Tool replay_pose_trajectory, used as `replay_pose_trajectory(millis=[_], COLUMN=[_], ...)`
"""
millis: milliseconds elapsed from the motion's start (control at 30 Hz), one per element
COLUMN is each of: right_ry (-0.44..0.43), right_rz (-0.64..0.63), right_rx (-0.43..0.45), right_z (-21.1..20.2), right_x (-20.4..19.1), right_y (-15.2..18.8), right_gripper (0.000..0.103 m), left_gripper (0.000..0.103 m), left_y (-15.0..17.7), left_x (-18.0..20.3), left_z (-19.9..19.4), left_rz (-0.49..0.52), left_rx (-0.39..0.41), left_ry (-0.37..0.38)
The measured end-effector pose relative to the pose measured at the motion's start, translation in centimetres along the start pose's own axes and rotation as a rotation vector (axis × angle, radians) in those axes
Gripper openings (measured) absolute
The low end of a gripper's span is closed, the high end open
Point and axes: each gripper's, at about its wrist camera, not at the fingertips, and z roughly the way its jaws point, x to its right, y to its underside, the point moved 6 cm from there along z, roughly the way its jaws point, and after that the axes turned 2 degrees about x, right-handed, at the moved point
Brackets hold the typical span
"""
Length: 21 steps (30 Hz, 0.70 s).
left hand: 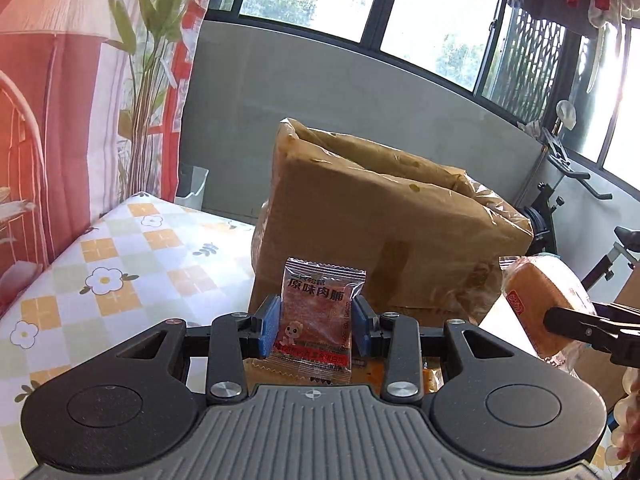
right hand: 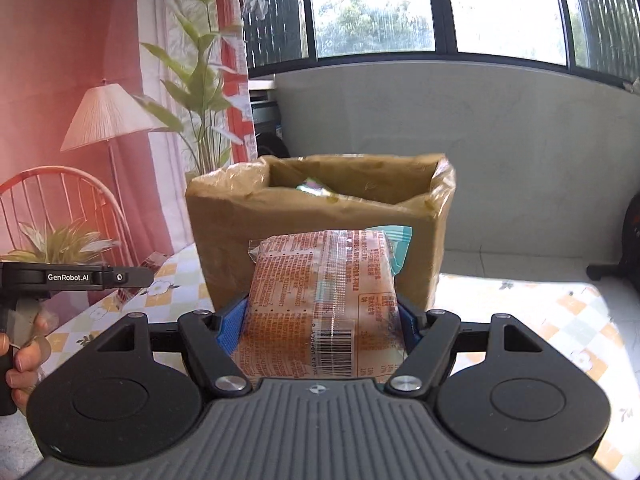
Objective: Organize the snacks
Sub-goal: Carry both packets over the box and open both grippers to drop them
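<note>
My left gripper (left hand: 316,326) is shut on a small clear packet of red meat jerky (left hand: 318,320) and holds it upright in front of the brown cardboard box (left hand: 384,232). My right gripper (right hand: 320,320) is shut on a wrapped bread cake (right hand: 324,300); it also shows in the left wrist view (left hand: 544,300) at the right of the box. The box (right hand: 320,232) is lined with clear plastic, open at the top, with a green-wrapped snack (right hand: 316,186) inside. Both grippers hover just short of the box.
The box stands on a table with a checked flower-print cloth (left hand: 120,272). A printed backdrop (right hand: 80,80) hangs at the left. An exercise bike (left hand: 560,200) stands at the right behind the table. Windows run along the back wall.
</note>
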Motion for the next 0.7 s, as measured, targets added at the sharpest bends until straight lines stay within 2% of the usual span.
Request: replay_pose_trajectory(millis=[100, 200, 333, 467, 533, 633, 700], right_ry=[-0.035, -0.083, -0.082, -0.030, -0.007, 0.073, 0.088], right_rz=[0.062, 0.154, 0.101, 0.056, 0.053, -0.043, -0.011], right_rx=[0.021, 0.064, 0.123, 0.140, 0.123, 0.086, 0.055], right_z=[-0.4, -0.9, 0.1, 4.6, 7.5, 11.2, 13.0], right_x=[0.6, 1.7, 2.2, 3.0, 3.4, 2.9, 3.2], right_y=[-1.0, -3.9, -9.0, -12.6, -13.3, -13.4, -12.9], right_gripper=[0.074, 0.074, 0.074, 0.074, 0.074, 0.074, 0.074], left_gripper=[0.040, 0.040, 0.041, 0.041, 0.041, 0.043, 0.048], left_y=[-1.0, -3.4, -8.1, -13.0, -14.8, -16.3, -16.3], left_x=[0.0, 0.4, 1.9, 3.3, 3.7, 4.3, 4.4], left_z=[-0.4, -1.2, -0.5, 2.3, 4.5, 8.1, 10.8], left_rz=[0.018, 0.054, 0.114, 0.139, 0.142, 0.148, 0.160], left_rx=[0.022, 0.087, 0.168, 0.237, 0.233, 0.209, 0.163], left_ry=[-0.001, -0.008, 0.016, 0.021, 0.005, -0.029, -0.050])
